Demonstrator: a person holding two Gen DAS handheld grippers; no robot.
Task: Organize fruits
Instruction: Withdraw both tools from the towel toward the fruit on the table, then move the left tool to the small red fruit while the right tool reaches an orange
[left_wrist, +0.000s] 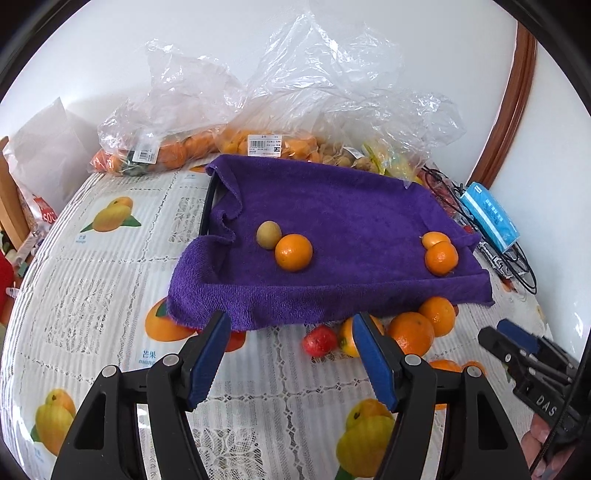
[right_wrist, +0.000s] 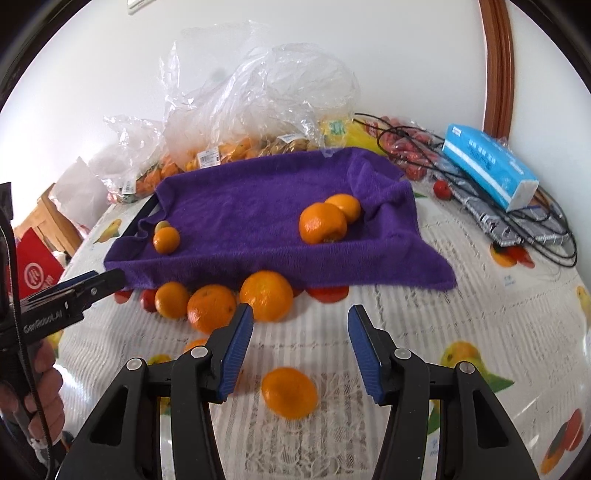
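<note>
A tray draped in a purple towel (left_wrist: 332, 229) (right_wrist: 258, 206) holds a yellow-green fruit (left_wrist: 268, 235) touching an orange (left_wrist: 293, 252) at its left, and two oranges (left_wrist: 440, 251) (right_wrist: 323, 222) at its right. Loose oranges (left_wrist: 412, 332) (right_wrist: 266, 295) and a small red fruit (left_wrist: 320, 340) lie on the table by the towel's front edge. One orange (right_wrist: 290, 392) lies below my right gripper (right_wrist: 301, 347), which is open and empty. My left gripper (left_wrist: 290, 354) is open and empty, just short of the towel's front edge.
Clear plastic bags of fruit (left_wrist: 207, 144) (right_wrist: 236, 147) stand behind the tray by the wall. A blue tissue pack (left_wrist: 489, 216) (right_wrist: 487, 166), black cables (right_wrist: 532, 225) and small red fruits lie at the right. The tablecloth (left_wrist: 96, 295) has printed fruit pictures.
</note>
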